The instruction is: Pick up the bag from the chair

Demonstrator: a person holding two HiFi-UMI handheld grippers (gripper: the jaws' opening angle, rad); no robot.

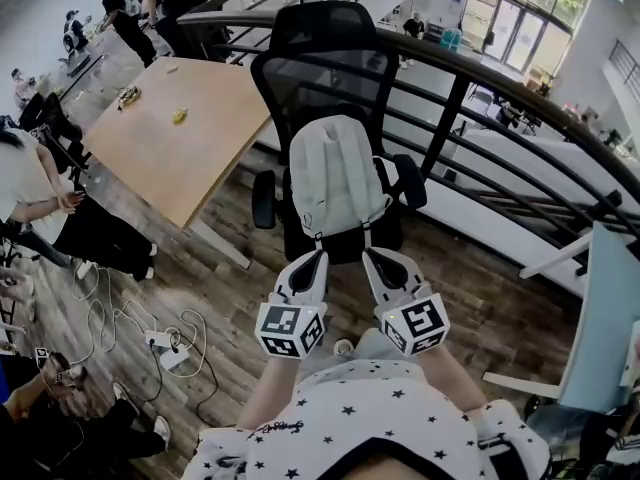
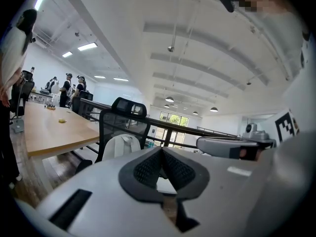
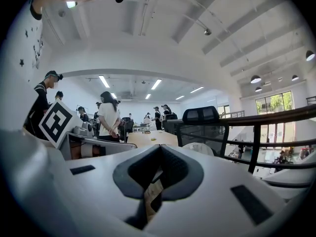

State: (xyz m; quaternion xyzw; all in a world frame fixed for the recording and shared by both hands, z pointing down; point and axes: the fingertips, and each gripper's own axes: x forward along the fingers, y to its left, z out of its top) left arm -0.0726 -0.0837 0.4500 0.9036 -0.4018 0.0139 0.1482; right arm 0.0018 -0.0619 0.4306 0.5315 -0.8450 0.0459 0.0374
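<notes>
A white backpack point(image 1: 333, 173) stands upright on the seat of a black mesh office chair point(image 1: 300, 78), leaning on its backrest. Two thin straps hang from its lower edge toward me. My left gripper point(image 1: 319, 257) and right gripper point(image 1: 371, 256) are side by side just in front of the seat, tips close to those straps. Both are shut with nothing between the jaws. The left gripper view shows its closed tips point(image 2: 161, 150) with the backpack point(image 2: 121, 147) and chair point(image 2: 129, 107) ahead to the left. Past the right gripper's tips point(image 3: 160, 148), the backpack point(image 3: 197, 148) peeks out.
A wooden table point(image 1: 180, 128) stands left of the chair. A black railing point(image 1: 470, 78) runs behind it. Cables and a power strip point(image 1: 165, 343) lie on the wood floor at lower left, near seated people. A pale desk point(image 1: 610, 308) is at the right.
</notes>
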